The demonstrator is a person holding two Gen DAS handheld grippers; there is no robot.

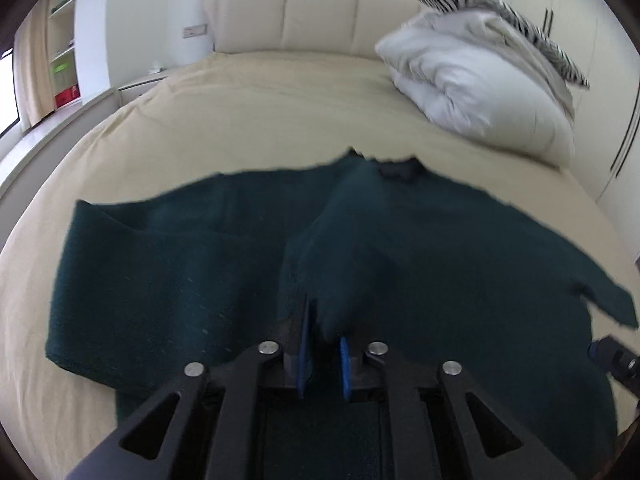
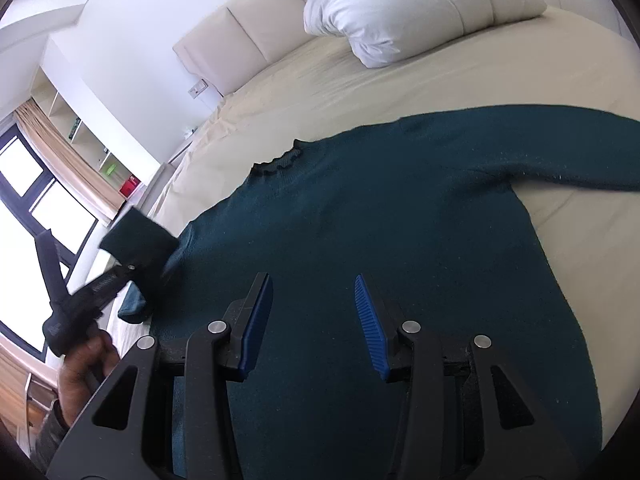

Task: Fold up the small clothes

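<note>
A dark green knitted sweater [image 1: 420, 248] lies spread on the beige bed, collar toward the headboard. My left gripper [image 1: 324, 320] is shut on the sweater's left sleeve and holds it lifted over the sweater's body; the sleeve end drapes over the fingers. In the right wrist view the left gripper [image 2: 132, 264] shows at the left with the sleeve cuff [image 2: 138, 236] pinched in it. My right gripper [image 2: 314, 284] is open and empty, hovering over the sweater's body [image 2: 360, 220]. The right sleeve [image 2: 560, 160] lies stretched out flat to the right.
A white duvet bundle [image 1: 472, 84] with a zebra-striped cloth [image 1: 500, 12] on top sits at the back right of the bed [image 1: 240, 112]. A beige padded headboard [image 1: 288, 12] stands behind. Shelves and a window are at the left.
</note>
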